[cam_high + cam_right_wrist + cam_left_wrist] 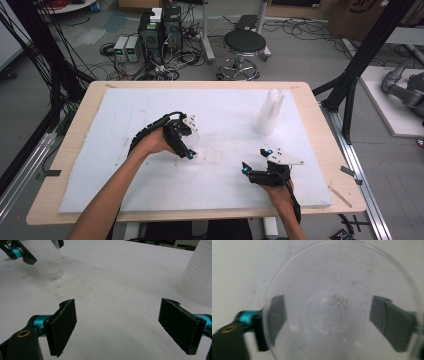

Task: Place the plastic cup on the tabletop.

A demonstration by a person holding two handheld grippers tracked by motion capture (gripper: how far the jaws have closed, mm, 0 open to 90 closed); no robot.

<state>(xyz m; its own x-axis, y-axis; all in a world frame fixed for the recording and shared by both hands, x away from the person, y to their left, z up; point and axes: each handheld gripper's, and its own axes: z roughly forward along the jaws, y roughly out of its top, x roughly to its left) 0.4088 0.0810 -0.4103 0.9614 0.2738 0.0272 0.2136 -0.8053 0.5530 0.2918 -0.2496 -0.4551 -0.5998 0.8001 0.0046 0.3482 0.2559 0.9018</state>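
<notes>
- A clear, round plastic cup (pixel 329 312) is seen from above in the left gripper view, standing upright on the white foam board (pixel 125 165), its open mouth facing the camera.
- The cup is straddled by the left gripper (pixel 189 145); the jaws are spread wide, one on each side of the cup wall, and whether the wall is touched cannot be told.
- In the right gripper view the same cup (pixel 51 267) is seen far off at the upper left, resting on the board.
- The right gripper (pixel 125 325) is held low over bare board, jaws wide apart, nothing between them.
- A tall stack of white plastic cups (pixel 269 112) is placed well apart from the single cup, at the far right of the board.
</notes>
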